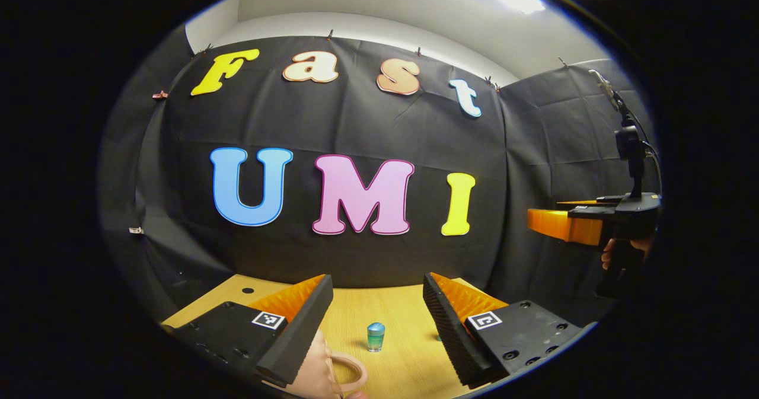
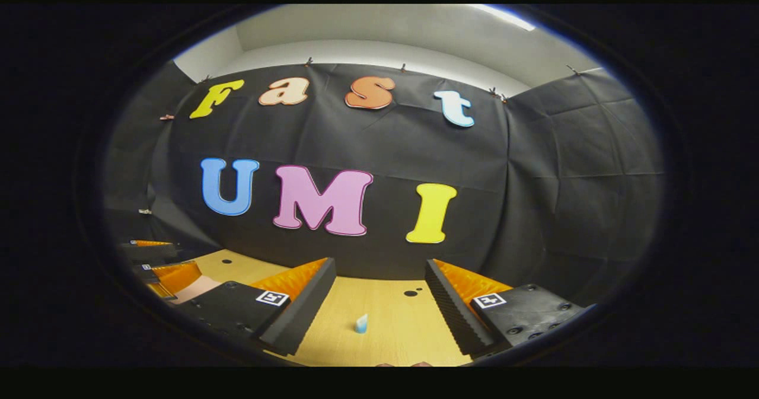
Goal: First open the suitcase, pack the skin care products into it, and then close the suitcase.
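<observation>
A small teal bottle with a rounded cap (image 1: 375,336) stands upright on the wooden table (image 1: 391,310), ahead of my left gripper (image 1: 377,280), which is open and holds nothing. A pink suitcase with a loop handle (image 1: 347,373) peeks in beside its left finger at the bottom edge. In the right gripper view, a small pale blue bottle (image 2: 361,323) stands on the table (image 2: 385,304) in front of my right gripper (image 2: 379,264), open and empty. A bit of the pink suitcase (image 2: 195,289) shows at the left there.
The right gripper (image 1: 560,224) hangs in the air at the right of the left gripper view, held by a hand (image 1: 616,257). The left gripper (image 2: 155,264) sits at the far left of the right gripper view. Black cloth walls close the table's far side.
</observation>
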A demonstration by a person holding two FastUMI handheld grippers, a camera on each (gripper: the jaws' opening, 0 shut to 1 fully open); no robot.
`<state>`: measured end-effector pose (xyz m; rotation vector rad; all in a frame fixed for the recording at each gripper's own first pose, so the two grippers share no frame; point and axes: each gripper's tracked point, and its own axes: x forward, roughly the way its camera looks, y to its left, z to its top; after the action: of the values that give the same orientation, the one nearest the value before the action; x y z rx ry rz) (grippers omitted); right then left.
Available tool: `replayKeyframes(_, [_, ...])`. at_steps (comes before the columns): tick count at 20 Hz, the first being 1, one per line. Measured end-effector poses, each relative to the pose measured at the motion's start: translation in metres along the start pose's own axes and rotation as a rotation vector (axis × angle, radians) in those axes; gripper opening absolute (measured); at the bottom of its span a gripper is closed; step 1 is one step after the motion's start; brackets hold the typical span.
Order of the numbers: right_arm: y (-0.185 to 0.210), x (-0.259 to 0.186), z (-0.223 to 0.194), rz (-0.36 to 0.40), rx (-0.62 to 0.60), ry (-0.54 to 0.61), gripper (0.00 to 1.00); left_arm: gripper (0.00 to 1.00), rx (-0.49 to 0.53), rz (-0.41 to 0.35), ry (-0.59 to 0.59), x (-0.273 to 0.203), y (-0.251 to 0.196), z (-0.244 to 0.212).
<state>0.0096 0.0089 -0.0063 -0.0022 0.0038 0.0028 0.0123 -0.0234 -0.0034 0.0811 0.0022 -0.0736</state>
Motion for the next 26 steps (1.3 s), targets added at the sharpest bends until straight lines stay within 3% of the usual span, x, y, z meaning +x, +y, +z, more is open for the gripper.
replayKeyframes(14, [0.007, -0.002, 0.007, 0.005, -0.03, -0.024, 0.96, 0.96, 0.038, -0.02, 0.012, 0.0, -0.002, -0.003])
replayKeyframes(26, [0.019, -0.009, 0.006, 0.001, -0.023, -0.027, 0.96, 0.96, -0.003, -0.052, 0.082, -0.009, -0.003, -0.02])
